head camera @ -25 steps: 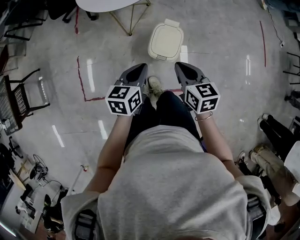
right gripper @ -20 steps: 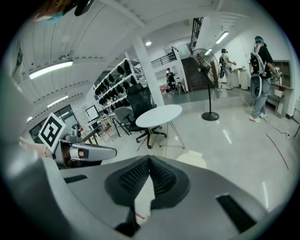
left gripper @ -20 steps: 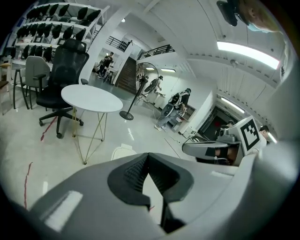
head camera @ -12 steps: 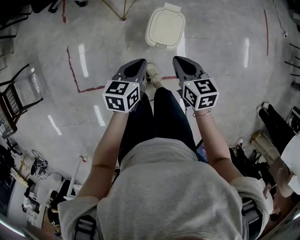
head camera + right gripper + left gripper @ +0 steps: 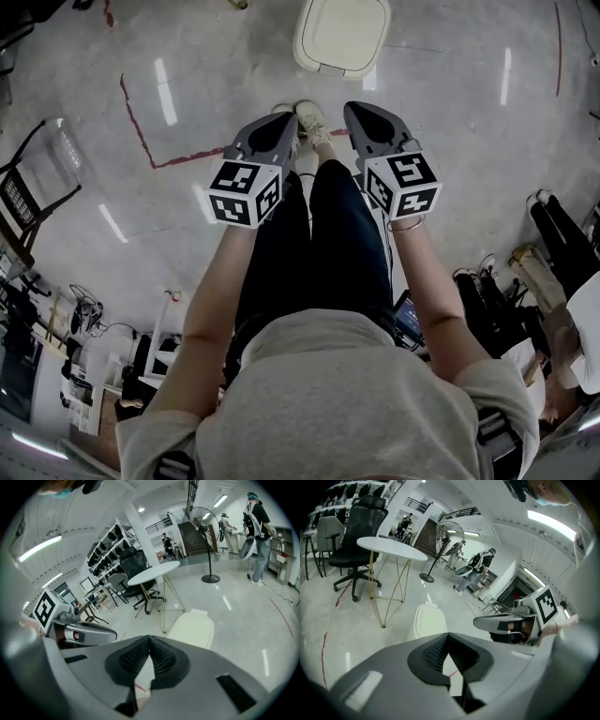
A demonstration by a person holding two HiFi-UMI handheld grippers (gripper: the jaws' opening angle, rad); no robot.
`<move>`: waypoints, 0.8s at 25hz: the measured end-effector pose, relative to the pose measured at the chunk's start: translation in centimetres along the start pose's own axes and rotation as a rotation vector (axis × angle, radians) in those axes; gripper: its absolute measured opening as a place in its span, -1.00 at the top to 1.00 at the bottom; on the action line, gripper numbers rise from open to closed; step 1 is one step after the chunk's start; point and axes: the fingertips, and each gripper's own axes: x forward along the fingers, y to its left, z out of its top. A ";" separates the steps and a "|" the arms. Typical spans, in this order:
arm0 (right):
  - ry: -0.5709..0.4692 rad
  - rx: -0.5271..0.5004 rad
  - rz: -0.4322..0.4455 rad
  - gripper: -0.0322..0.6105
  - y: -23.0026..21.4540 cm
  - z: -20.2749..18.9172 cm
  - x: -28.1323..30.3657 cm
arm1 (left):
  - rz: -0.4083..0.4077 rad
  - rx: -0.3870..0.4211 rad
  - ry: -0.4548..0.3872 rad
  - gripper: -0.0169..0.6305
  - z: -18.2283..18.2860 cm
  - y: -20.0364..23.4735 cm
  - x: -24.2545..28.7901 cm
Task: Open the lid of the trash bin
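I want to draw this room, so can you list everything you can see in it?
bin: one, cream, lid shut, on the floor ahead of the feet
table: one, white round top, gold legs, beyond the bin
office chair: one, black, behind the table
fan: one, dark, standing past the table
tape lines: red, on the floor left of the bin
people: a few, far back in the room
shoe: one clearly seen, pale, between the grippers
legs: two, dark trousers, middle
left gripper: one, grey with a marker cube, fingers together, empty
right gripper: one, grey with a marker cube, fingers together, empty
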 end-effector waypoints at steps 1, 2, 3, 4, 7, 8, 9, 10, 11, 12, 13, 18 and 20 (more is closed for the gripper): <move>0.012 0.013 -0.002 0.88 -0.1 -0.8 0.6 | -0.003 -0.009 0.010 0.92 -0.6 0.4 0.3; 0.022 0.028 -0.006 0.88 -0.3 -1.7 1.2 | -0.003 -0.012 0.022 0.92 -1.2 0.7 0.7; 0.030 0.044 -0.012 0.88 -0.5 -2.5 1.7 | -0.002 -0.012 0.035 0.92 -1.9 1.1 1.2; 0.036 0.060 -0.017 0.88 -0.8 -3.2 2.2 | 0.000 -0.010 0.049 0.92 -2.6 1.5 1.7; 0.058 0.088 -0.027 0.88 -1.5 -5.0 3.4 | 0.000 -0.022 0.087 0.92 -4.6 2.4 2.9; 0.067 0.090 -0.030 0.88 -1.8 -5.6 3.8 | -0.002 -0.028 0.100 0.92 -5.3 2.7 3.3; 0.075 0.090 -0.033 0.88 -2.1 -6.2 4.3 | -0.005 -0.032 0.110 0.92 -5.9 2.9 3.8; 0.082 0.091 -0.037 0.88 -2.5 -6.7 4.8 | -0.008 -0.034 0.118 0.92 -6.5 3.1 4.4; 0.088 0.093 -0.041 0.88 -3.0 -7.2 5.5 | -0.011 -0.036 0.124 0.92 -6.9 3.4 5.1; 0.095 0.098 -0.047 0.88 -3.4 -7.6 6.1 | -0.014 -0.040 0.127 0.92 -7.3 3.6 5.7; 0.102 0.104 -0.053 0.88 -3.9 -8.1 6.7 | -0.016 -0.048 0.128 0.92 -7.7 3.8 6.3; 0.129 0.126 -0.092 0.88 -6.0 -10.2 9.6 | -0.025 -0.094 0.107 0.92 -8.6 4.2 8.8; 0.139 0.132 -0.106 0.88 -6.7 -10.9 10.8 | -0.032 -0.097 0.100 0.92 -8.8 4.3 9.6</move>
